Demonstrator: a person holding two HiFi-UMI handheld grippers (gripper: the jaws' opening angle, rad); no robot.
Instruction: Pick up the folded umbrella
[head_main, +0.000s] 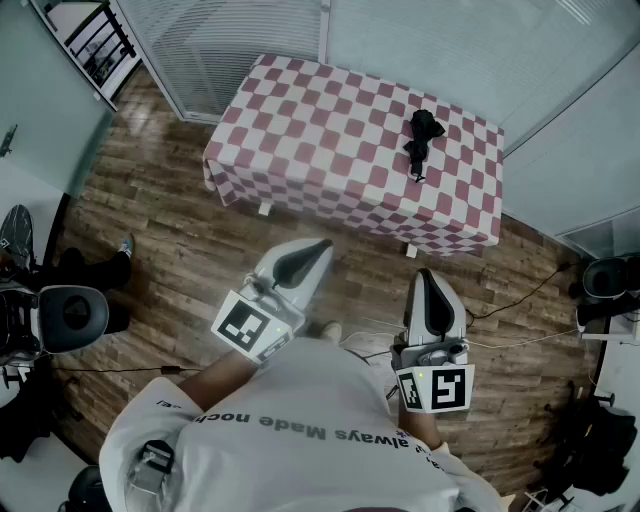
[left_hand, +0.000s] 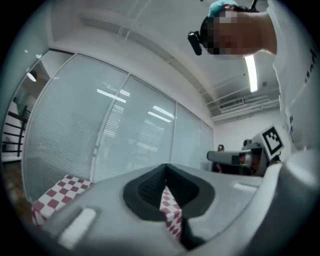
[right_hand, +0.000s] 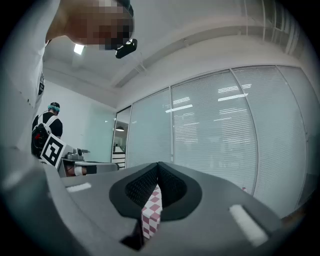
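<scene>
Folded umbrella (head_main: 423, 140): black, lying on the red-and-white checked table (head_main: 330, 130), on its right part in the head view and nearer the far edge; nothing touches it. Left gripper (head_main: 321, 244): held level over the wooden floor (head_main: 170, 210) short of the table's near edge, well apart from the umbrella; jaws pressed together at the tips with nothing between them, and checked cloth shows through the gap behind the tips in the left gripper view (left_hand: 166, 168). Right gripper (head_main: 424, 272): level, beside the left one, near the table's front right corner; jaws likewise closed tip to tip and empty (right_hand: 158, 165). Glass partition with blinds (head_main: 430, 40): behind the table.
</scene>
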